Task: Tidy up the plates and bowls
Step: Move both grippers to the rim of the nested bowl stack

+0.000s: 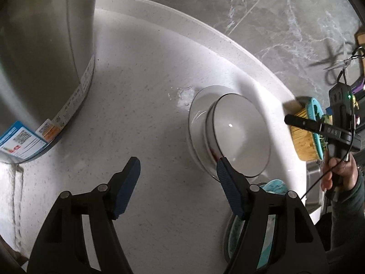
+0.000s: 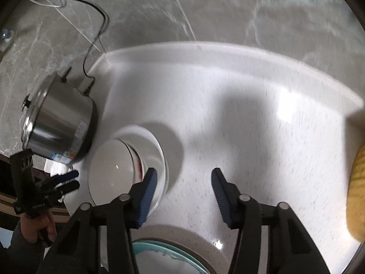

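Both the left gripper (image 1: pixel 178 173) and right gripper (image 2: pixel 183 180) hang with jaws apart and empty, the stacked bowls (image 1: pixel 230 134) lying between them on the white counter (image 1: pixel 141 96).

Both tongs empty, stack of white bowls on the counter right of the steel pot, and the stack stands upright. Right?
Not quite: the stack of white bowls lies tipped on its side, seen in the left wrist view. The rest holds: left tongs and right tongs empty, stack on the counter, right of the steel pot.
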Demonstrator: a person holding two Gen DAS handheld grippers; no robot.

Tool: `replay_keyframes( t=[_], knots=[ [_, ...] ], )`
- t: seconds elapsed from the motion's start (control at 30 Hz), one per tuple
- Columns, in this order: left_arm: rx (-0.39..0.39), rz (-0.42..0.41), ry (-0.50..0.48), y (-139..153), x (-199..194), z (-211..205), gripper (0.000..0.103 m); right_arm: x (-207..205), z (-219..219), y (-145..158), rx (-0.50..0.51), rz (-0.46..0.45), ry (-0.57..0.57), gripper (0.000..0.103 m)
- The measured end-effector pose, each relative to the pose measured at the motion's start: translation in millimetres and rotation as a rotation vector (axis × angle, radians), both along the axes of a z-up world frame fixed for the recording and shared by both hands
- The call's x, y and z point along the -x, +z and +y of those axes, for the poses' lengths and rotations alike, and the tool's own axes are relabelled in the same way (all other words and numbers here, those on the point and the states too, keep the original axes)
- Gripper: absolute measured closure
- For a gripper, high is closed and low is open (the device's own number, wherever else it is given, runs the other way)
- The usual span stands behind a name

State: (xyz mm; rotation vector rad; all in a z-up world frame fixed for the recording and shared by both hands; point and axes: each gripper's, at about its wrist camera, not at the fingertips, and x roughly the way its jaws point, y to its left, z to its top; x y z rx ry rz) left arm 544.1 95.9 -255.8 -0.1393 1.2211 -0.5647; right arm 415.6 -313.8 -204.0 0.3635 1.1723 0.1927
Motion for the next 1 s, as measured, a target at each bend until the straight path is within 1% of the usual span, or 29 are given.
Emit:
replay_keyframes(
  t=[0.03, 0.17, 0.23, 0.3, 0.43, 0.5, 0.87, 1.0],
  knots=[
    [0.0, 0.011, 0.001, -4, -2, 0, 0.037, 1, 1, -4, -0.003, 0.014, 0.002, 0.054],
    [-0.02, 0.028, 0.001, -11, -5, -2, 0.037, 1, 8, -14, -0.002, 0.037, 0.017, 0.054],
    [-0.016, 0.047, -0.004, -15, -11, -8, 0.037, -1, 11, -17, 0.005, 0.047, 0.023, 0.054],
    [-0.032, 0.06, -0.004, -21, -17, -16, 0.037, -3, 14, -21, 0.008, 0.059, 0.029, 0.054],
    [-0.049, 0.084, 0.014, -32, -23, -18, 0.037, -7, 18, -23, 0.003, 0.065, 0.036, 0.054],
    [-0.04, 0.091, 0.015, -36, -25, -18, 0.037, -7, 19, -25, 0.002, 0.069, 0.041, 0.054],
    [-0.049, 0.107, 0.003, -39, -37, -32, 0.035, -10, 23, -30, 0.011, 0.083, 0.056, 0.054],
    [-0.039, 0.139, 0.016, -44, -43, -32, 0.035, -13, 25, -36, 0.011, 0.101, 0.051, 0.054]
  ],
)
